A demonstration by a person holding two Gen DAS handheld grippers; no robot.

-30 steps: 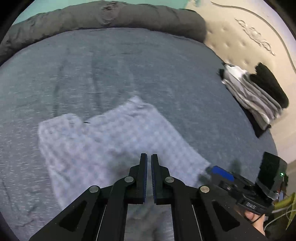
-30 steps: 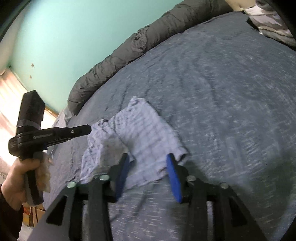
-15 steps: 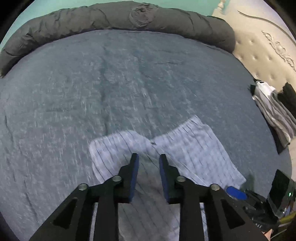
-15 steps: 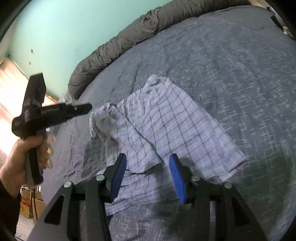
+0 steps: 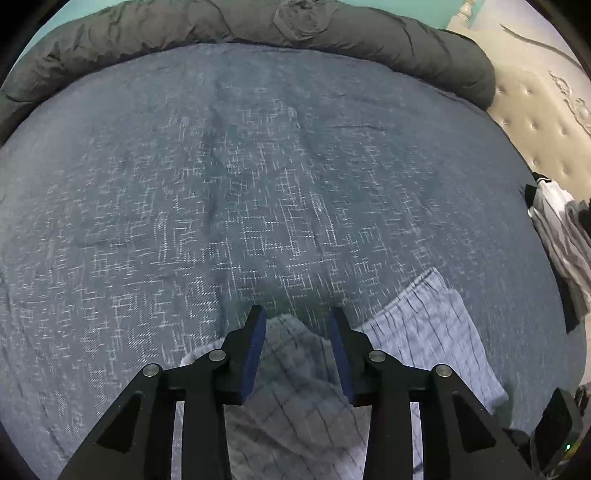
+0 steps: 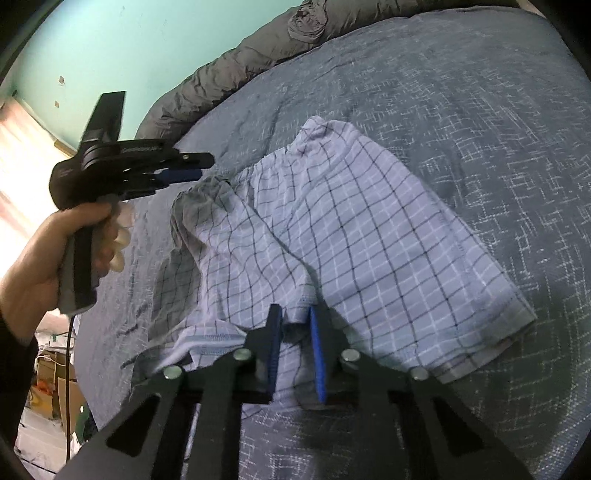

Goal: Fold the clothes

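Light blue checked shorts point(image 6: 351, 229) lie spread on the dark blue-grey bedspread point(image 6: 480, 110). My right gripper point(image 6: 294, 317) sits low at their near edge, between the two legs. Its jaws are closing, with a bunched fold of the cloth pinched between the blue pads. My left gripper point(image 5: 297, 317) points steeply down over the shorts point(image 5: 424, 332) near their far edge. Its jaws are opening and nothing is pressed between them. In the right wrist view a hand point(image 6: 88, 236) holds the left gripper point(image 6: 201, 167) above the shorts' far left corner.
A rolled grey duvet point(image 5: 295, 26) runs along the far edge of the bed. A stack of folded clothes point(image 5: 561, 229) lies at the right by the tufted headboard point(image 5: 546, 122). Cardboard boxes point(image 6: 48, 369) stand on the floor at the left.
The left gripper went from shut to open and travelled toward the shorts' far edge. The right gripper came lower onto the shorts and its jaws narrowed on the cloth.
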